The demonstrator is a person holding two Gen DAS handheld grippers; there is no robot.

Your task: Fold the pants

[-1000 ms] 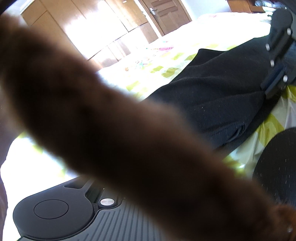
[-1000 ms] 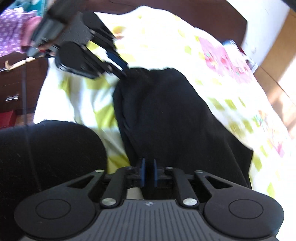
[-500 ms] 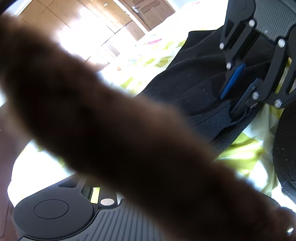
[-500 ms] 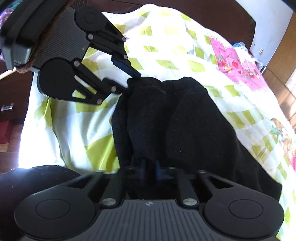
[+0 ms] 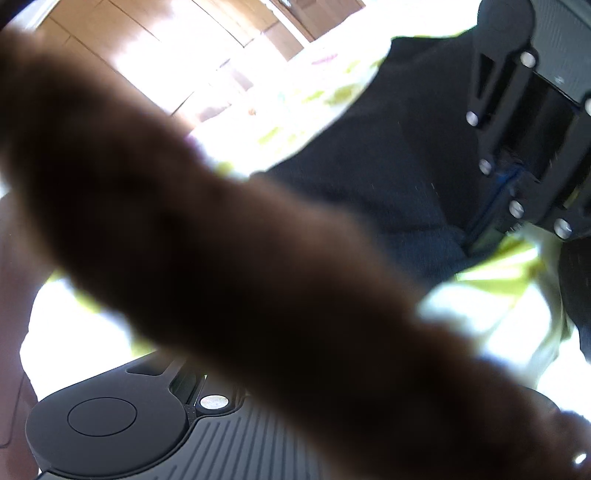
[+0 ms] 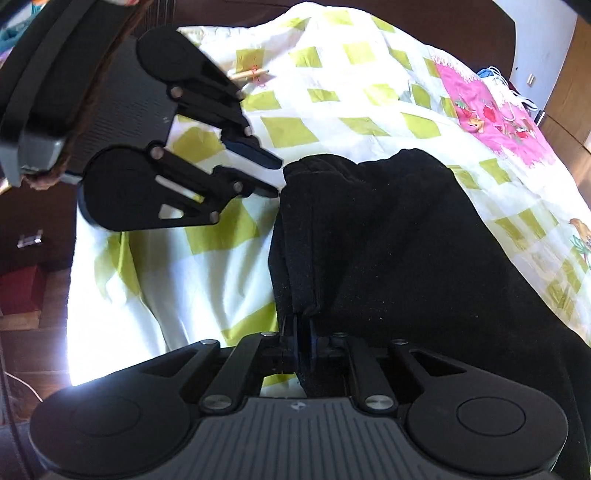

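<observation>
Black pants lie folded lengthwise on a bed with a white and green checked sheet. My right gripper is at their near edge with a fold of black cloth between its blue pads; its jaws are opening slightly. My left gripper reaches in from the upper left, its tips at the pants' far corner with a narrow gap between them, and its jaws are closing. In the left wrist view a blurred brown band hides my left fingers. The pants and right gripper show behind it.
A pink patterned cloth lies at the far right of the bed. A thin wooden stick rests on the sheet beyond the left gripper. A dark wooden headboard and wooden cupboards border the bed, with floor to the left.
The two grippers have come closer together: each now looms larger in the other's view. The right gripper has slid along the pants' edge. The left tips stay at the far corner.
</observation>
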